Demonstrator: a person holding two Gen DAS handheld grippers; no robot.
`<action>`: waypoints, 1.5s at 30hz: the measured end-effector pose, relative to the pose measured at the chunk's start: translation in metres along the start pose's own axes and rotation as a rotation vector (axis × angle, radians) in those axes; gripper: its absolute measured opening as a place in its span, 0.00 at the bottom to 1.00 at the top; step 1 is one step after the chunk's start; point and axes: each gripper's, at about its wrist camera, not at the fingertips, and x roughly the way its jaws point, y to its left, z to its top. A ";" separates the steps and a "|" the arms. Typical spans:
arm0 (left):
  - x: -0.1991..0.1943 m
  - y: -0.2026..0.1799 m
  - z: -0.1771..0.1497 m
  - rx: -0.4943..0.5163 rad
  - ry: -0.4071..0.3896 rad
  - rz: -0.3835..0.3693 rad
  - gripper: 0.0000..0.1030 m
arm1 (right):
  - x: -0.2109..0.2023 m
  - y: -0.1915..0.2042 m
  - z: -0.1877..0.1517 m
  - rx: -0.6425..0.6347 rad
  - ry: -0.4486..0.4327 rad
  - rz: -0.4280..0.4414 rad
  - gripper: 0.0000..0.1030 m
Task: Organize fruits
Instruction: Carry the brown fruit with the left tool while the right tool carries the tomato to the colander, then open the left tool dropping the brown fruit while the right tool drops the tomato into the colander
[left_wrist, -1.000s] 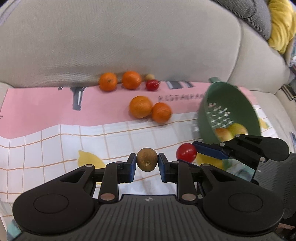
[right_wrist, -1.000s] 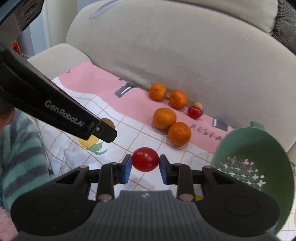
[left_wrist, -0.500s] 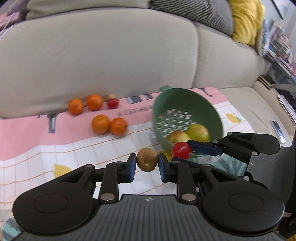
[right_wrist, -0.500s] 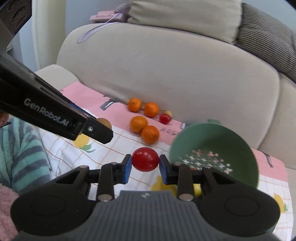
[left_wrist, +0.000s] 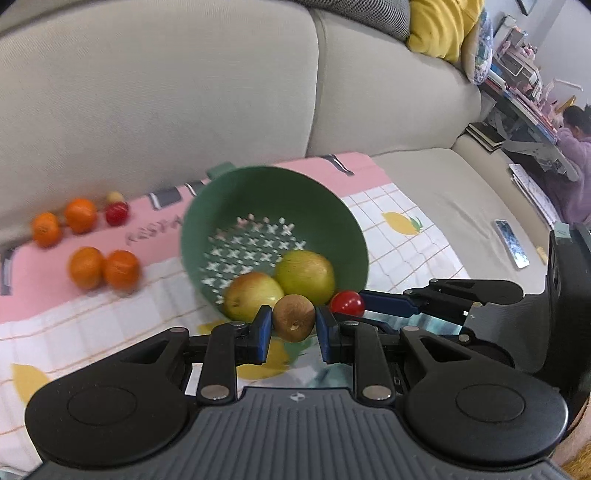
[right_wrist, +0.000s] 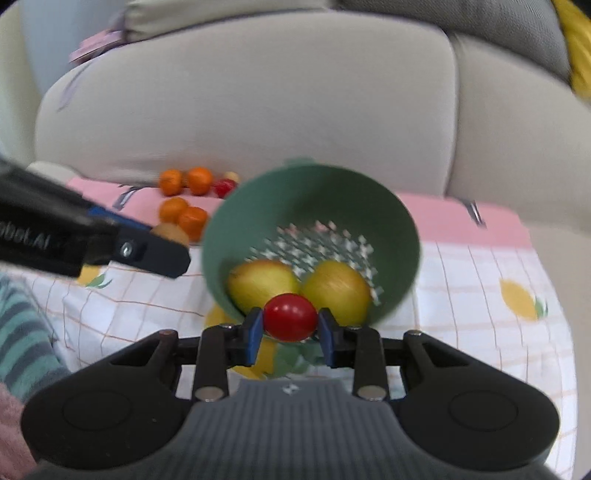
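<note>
Both tongs carry fruit at the green colander (left_wrist: 332, 210).
Left gripper (left_wrist: 293, 325) clamps a brown kiwi (left_wrist: 293, 322), right gripper (right_wrist: 290, 326) a red tomato (right_wrist: 290, 316), before its rim; two yellow-green apples (left_wrist: 304, 271) inside, oranges (left_wrist: 103, 267) leftward.

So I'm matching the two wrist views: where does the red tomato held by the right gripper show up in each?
Left wrist: red tomato right of centre, beside the kiwi.
Right wrist: lower centre, between the right gripper fingers.
Shared landmark: green colander holding two apples.
</note>
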 end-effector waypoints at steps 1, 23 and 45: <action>0.005 0.001 0.003 -0.011 0.012 -0.011 0.27 | 0.003 -0.006 0.002 0.024 0.013 0.010 0.29; 0.054 0.031 0.014 -0.154 0.150 -0.019 0.27 | 0.064 -0.018 0.025 0.102 0.234 0.130 0.29; 0.073 0.027 0.008 -0.191 0.207 -0.054 0.27 | 0.029 -0.025 0.031 -0.101 0.130 0.022 0.31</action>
